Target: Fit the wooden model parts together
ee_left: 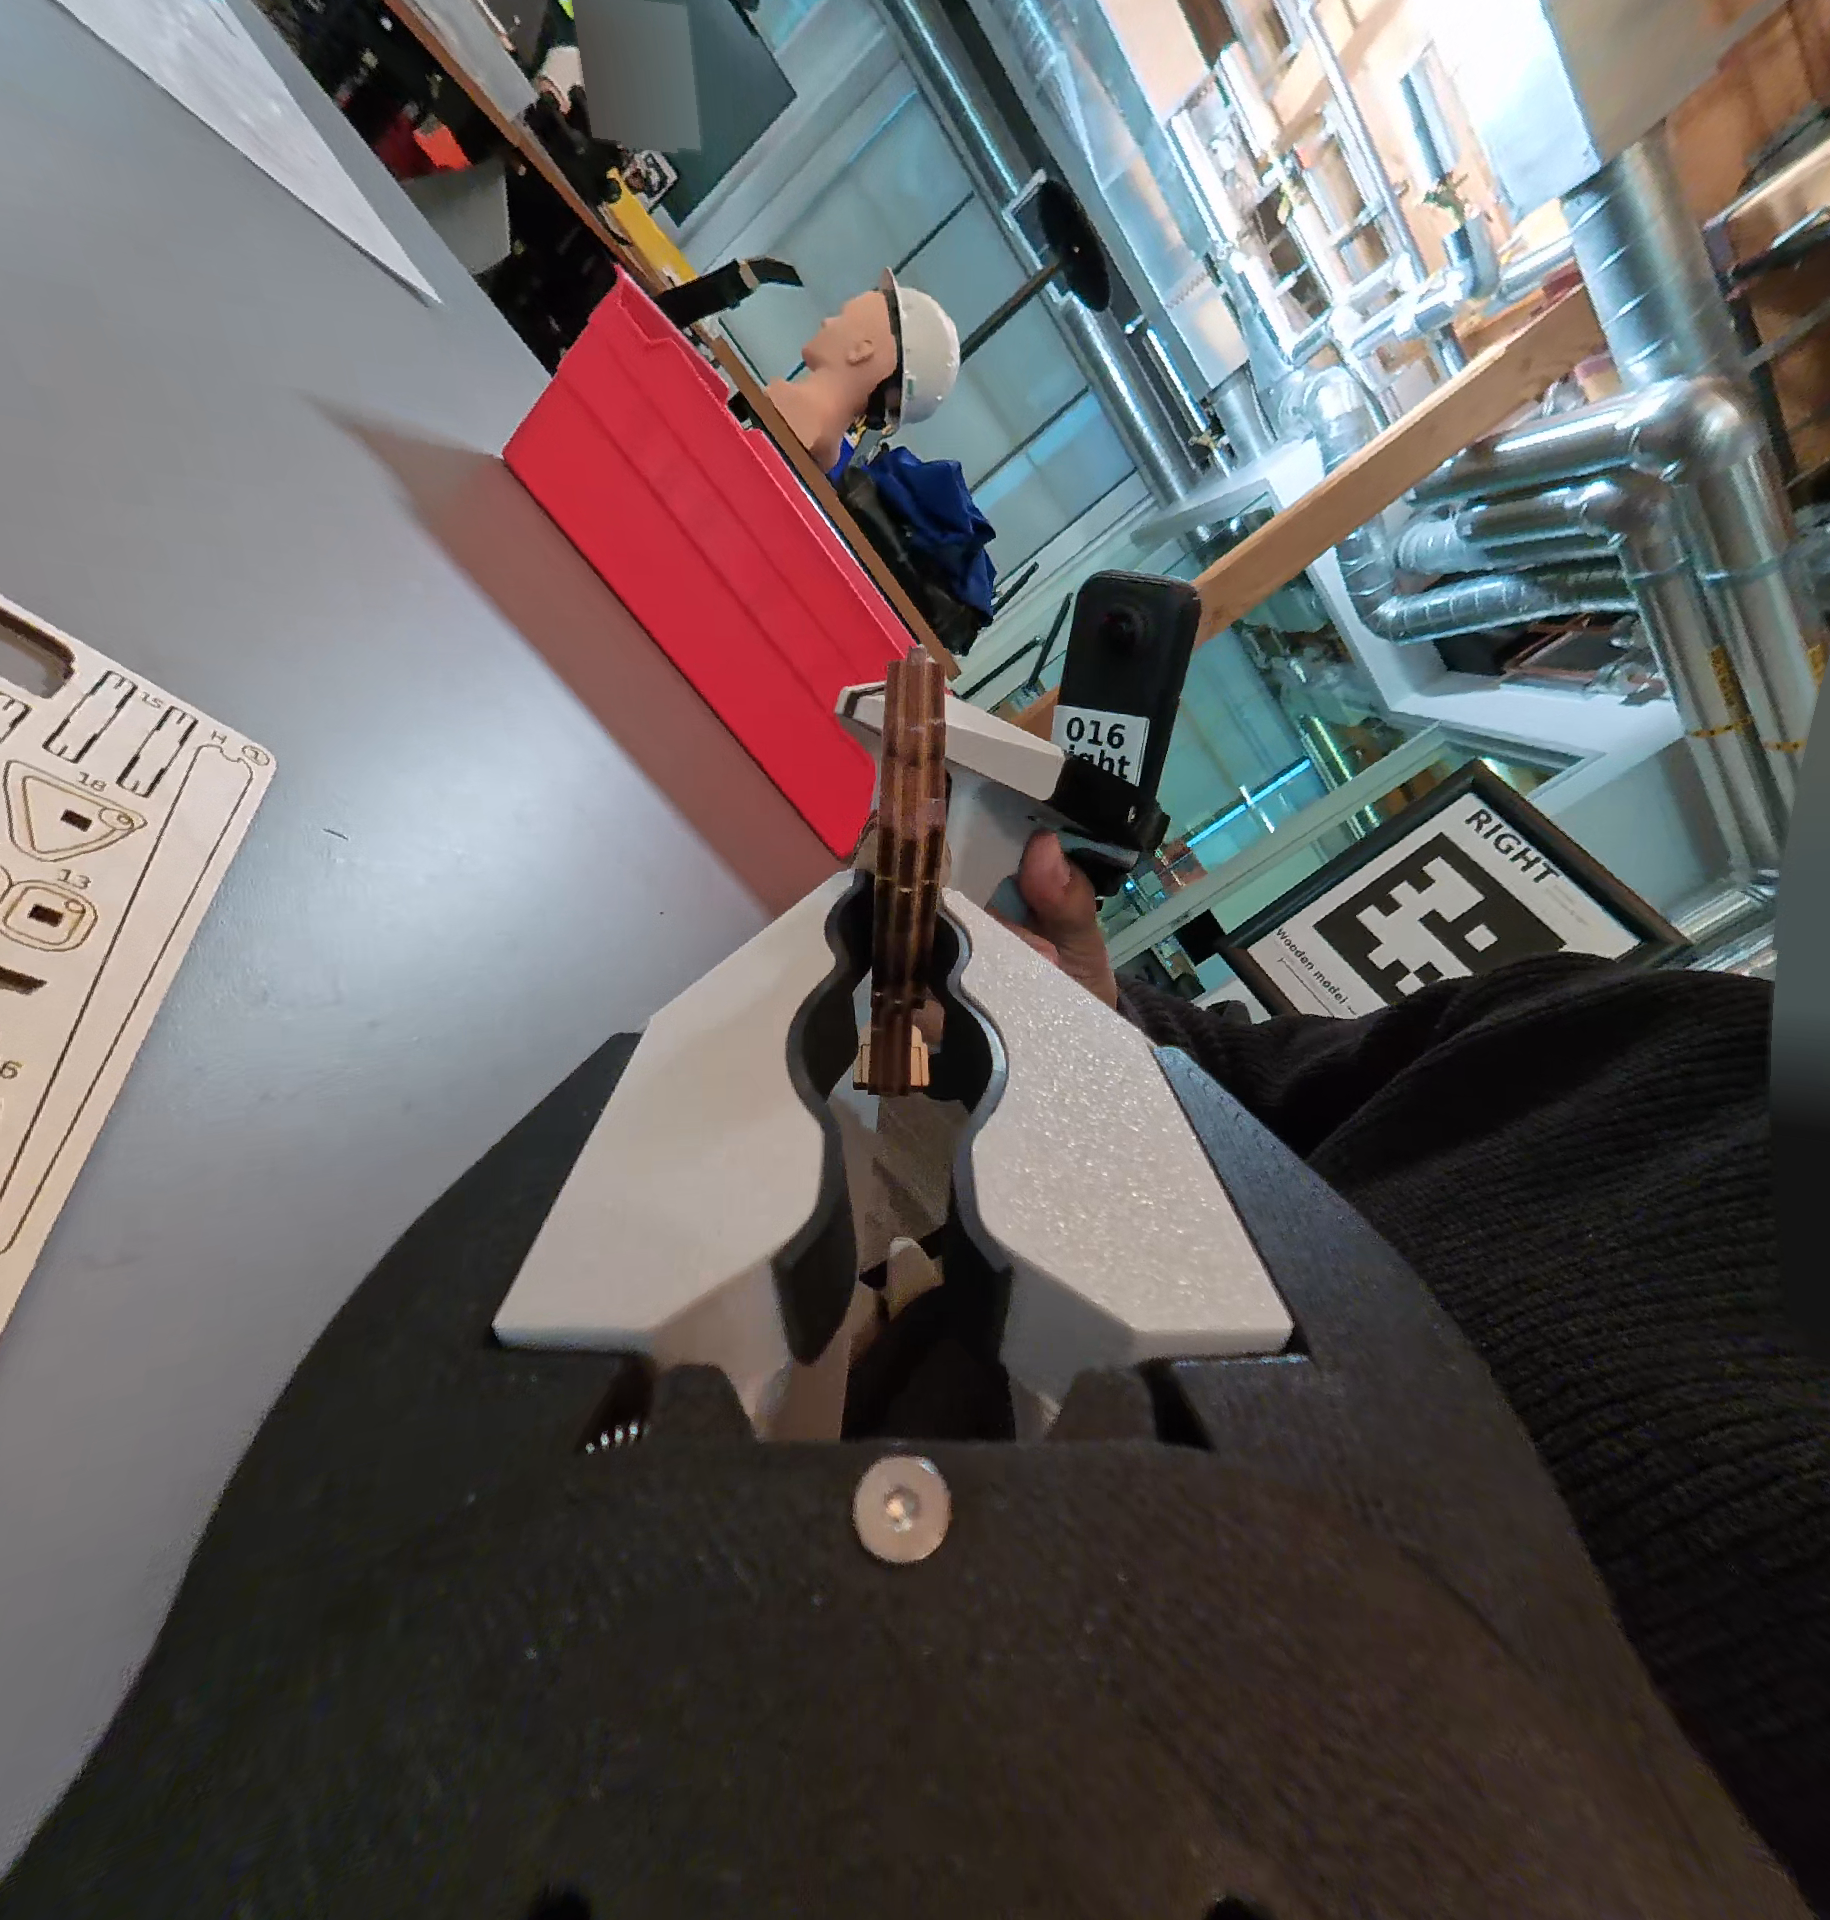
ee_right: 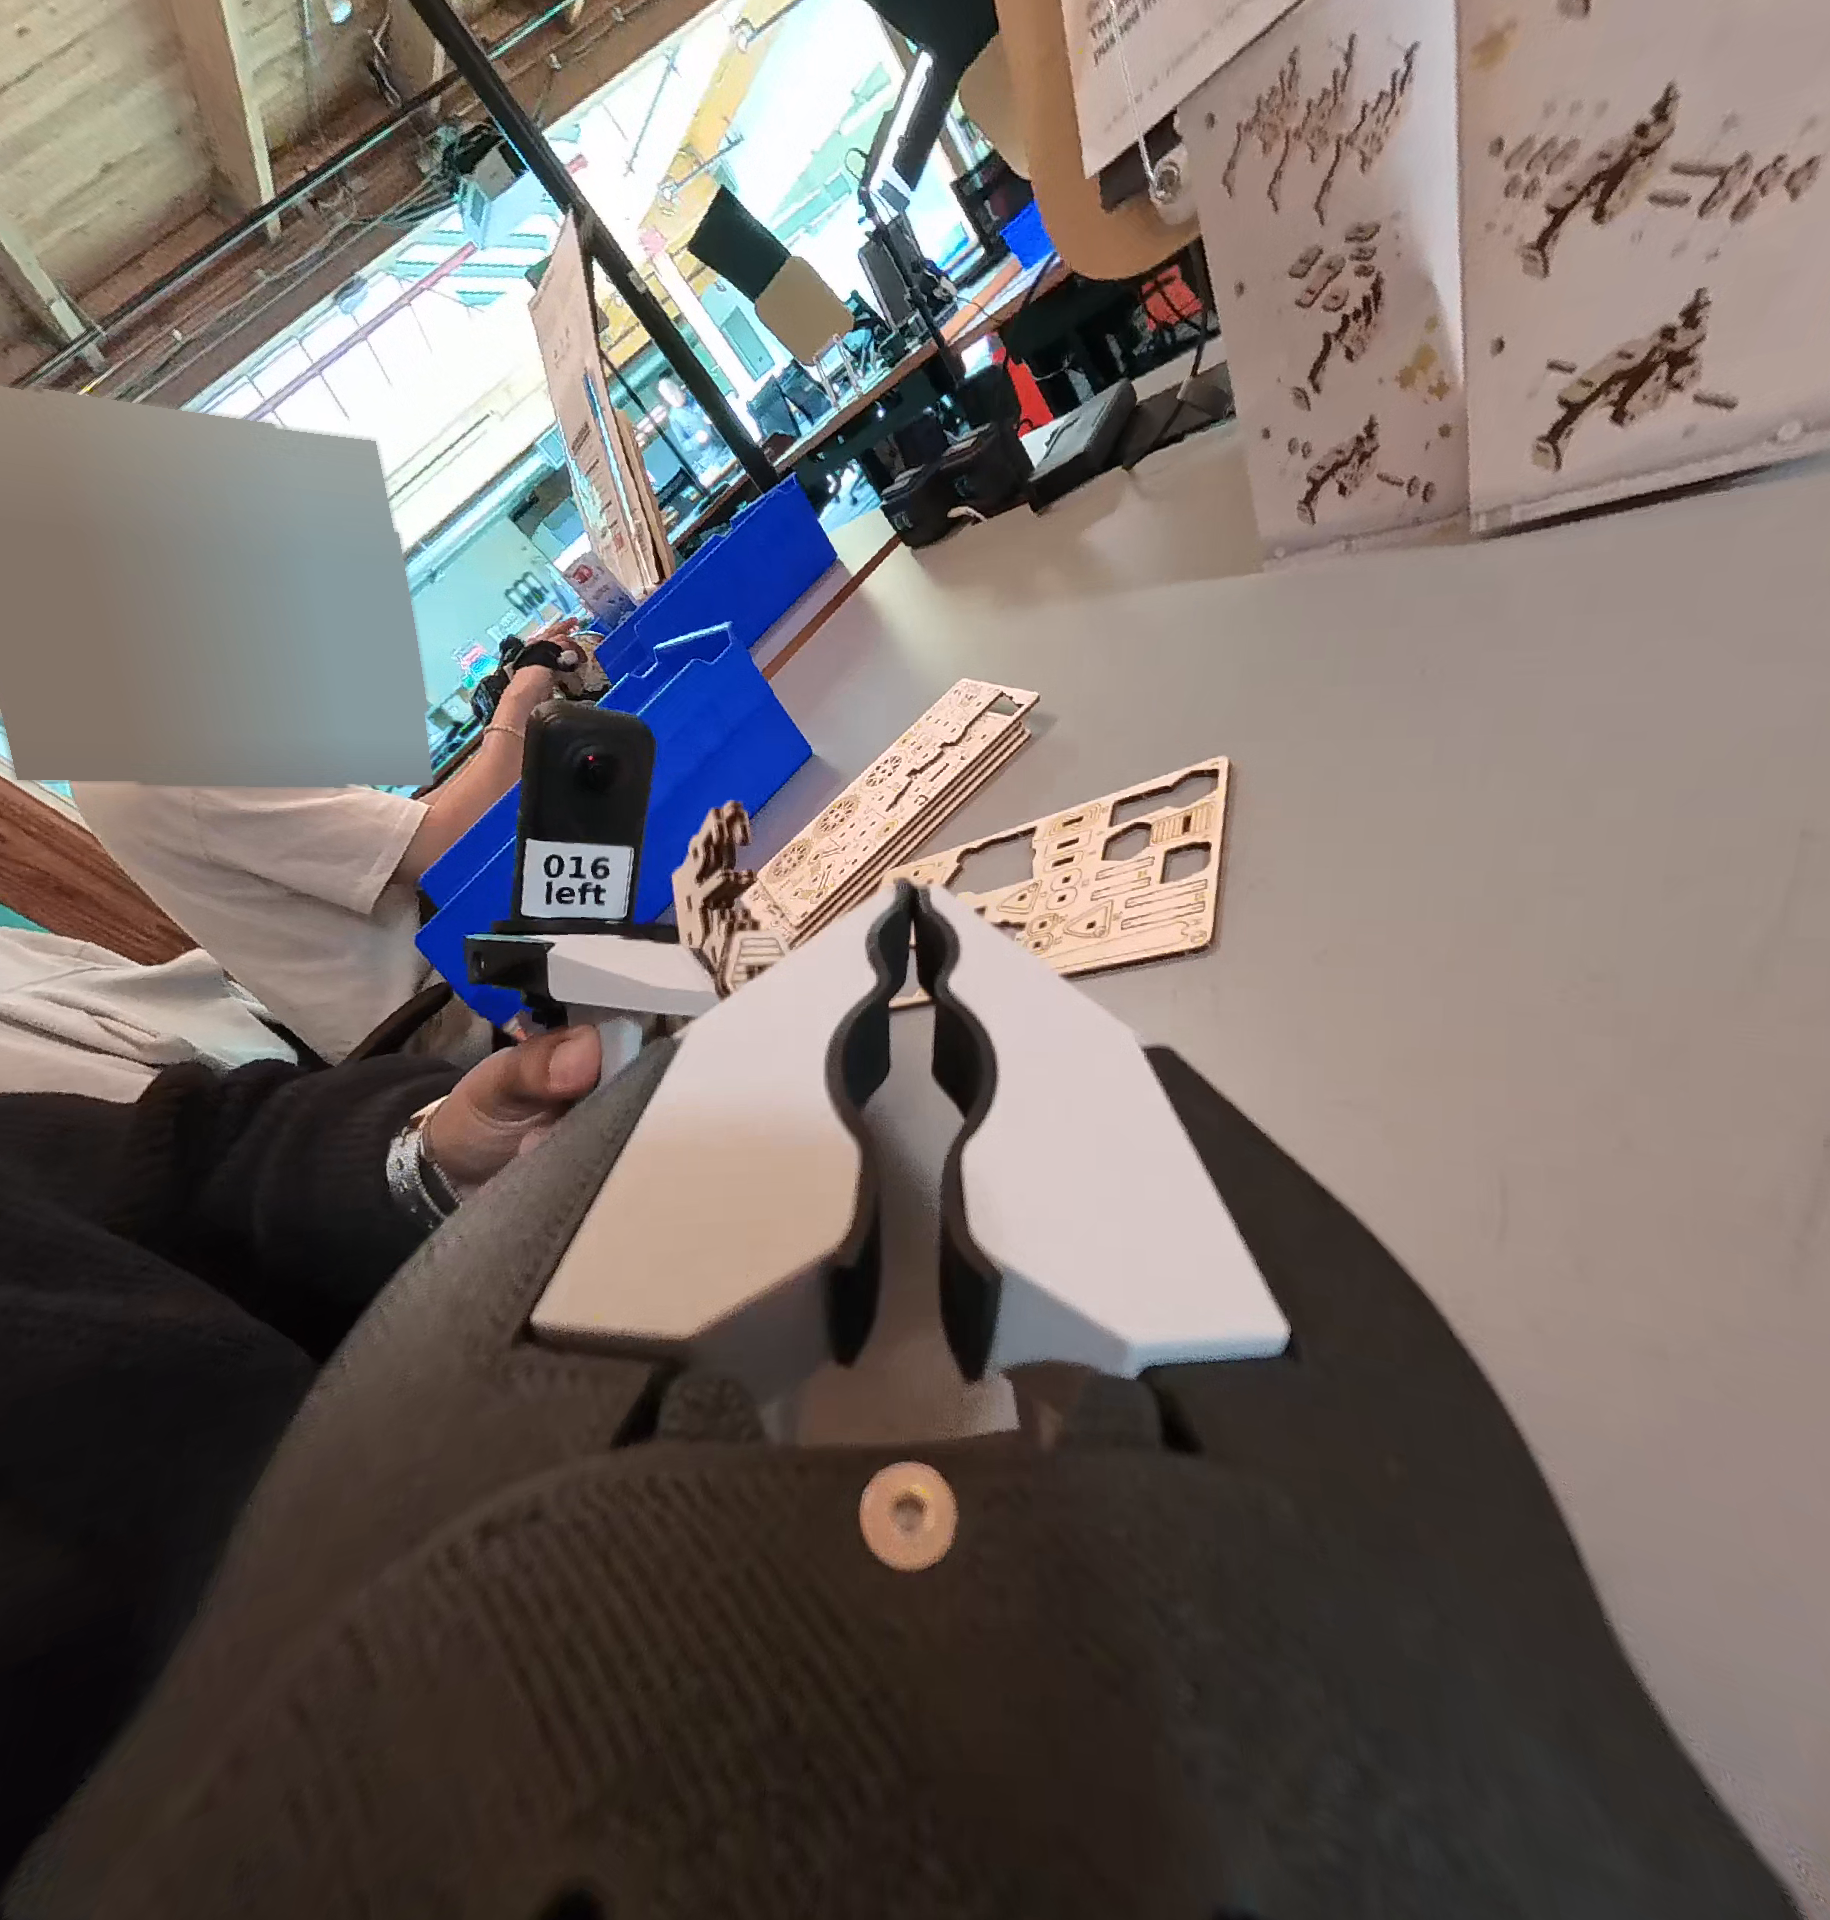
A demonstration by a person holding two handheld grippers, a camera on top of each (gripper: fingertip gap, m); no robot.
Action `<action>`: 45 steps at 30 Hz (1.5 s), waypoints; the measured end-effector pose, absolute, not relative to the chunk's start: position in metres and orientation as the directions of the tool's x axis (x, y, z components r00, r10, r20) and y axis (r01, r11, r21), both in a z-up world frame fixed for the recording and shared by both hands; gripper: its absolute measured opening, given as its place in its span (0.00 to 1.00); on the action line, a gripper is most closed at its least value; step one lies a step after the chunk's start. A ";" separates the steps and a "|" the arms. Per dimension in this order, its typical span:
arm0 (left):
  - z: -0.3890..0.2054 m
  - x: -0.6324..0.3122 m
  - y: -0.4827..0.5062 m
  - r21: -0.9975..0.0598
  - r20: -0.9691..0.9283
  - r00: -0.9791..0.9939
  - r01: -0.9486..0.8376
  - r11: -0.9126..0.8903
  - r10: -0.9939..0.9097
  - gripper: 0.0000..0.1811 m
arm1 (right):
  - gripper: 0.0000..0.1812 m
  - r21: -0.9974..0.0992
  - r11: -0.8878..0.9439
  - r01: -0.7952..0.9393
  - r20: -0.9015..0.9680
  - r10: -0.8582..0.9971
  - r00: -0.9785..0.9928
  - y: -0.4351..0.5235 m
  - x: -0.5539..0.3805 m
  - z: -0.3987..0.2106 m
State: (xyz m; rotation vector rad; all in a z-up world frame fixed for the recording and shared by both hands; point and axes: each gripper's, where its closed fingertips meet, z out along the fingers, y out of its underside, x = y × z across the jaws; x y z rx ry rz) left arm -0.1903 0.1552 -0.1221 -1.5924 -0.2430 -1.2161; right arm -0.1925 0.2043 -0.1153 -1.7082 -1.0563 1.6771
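Note:
My left gripper (ee_left: 895, 920) is shut on a layered brown wooden assembly (ee_left: 911, 758) and holds it upright above the grey table (ee_left: 391, 727). The assembly sticks out past the fingertips. The right wrist view shows this assembly (ee_right: 722, 883) in the left gripper (ee_right: 705, 987), just left of my right gripper (ee_right: 913, 906). My right gripper is shut, with nothing visible between its fingers. In the left wrist view the right gripper (ee_left: 861, 711) sits close behind the assembly. A cut plywood parts sheet (ee_right: 1108, 883) and a stack of sheets (ee_right: 890, 821) lie on the table beyond.
A parts sheet (ee_left: 69, 894) lies at the left. A red bin (ee_left: 703, 582) stands behind the grippers, and blue bins (ee_right: 703, 748) stand at the table's edge. Instruction sheets (ee_right: 1513, 260) stand at the back right. A person in a white shirt (ee_right: 267, 883) sits nearby. Tip to tip, the grippers are about 5 cm apart.

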 end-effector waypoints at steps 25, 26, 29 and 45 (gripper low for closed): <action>-0.119 -0.179 0.149 -0.621 0.776 0.433 0.651 -0.436 -0.458 0.04 | 0.00 -0.770 -0.621 0.148 -0.633 0.714 -0.299 0.193 -0.177 -0.087; -0.120 -0.177 0.148 -0.628 0.772 0.434 0.638 -0.447 -0.465 0.04 | 0.00 -0.758 -0.635 0.147 -0.645 0.700 -0.307 0.196 -0.175 -0.086; -0.122 -0.172 0.145 -0.669 0.740 0.460 0.570 -0.476 -0.490 0.04 | 0.00 -0.733 -0.626 0.268 -0.679 0.644 -0.353 0.192 -0.171 -0.090; -0.129 -0.165 0.141 -0.655 0.756 0.445 0.519 -0.550 -0.480 0.04 | 0.00 -0.763 -0.473 0.441 -0.636 0.671 -0.381 0.161 -0.167 -0.112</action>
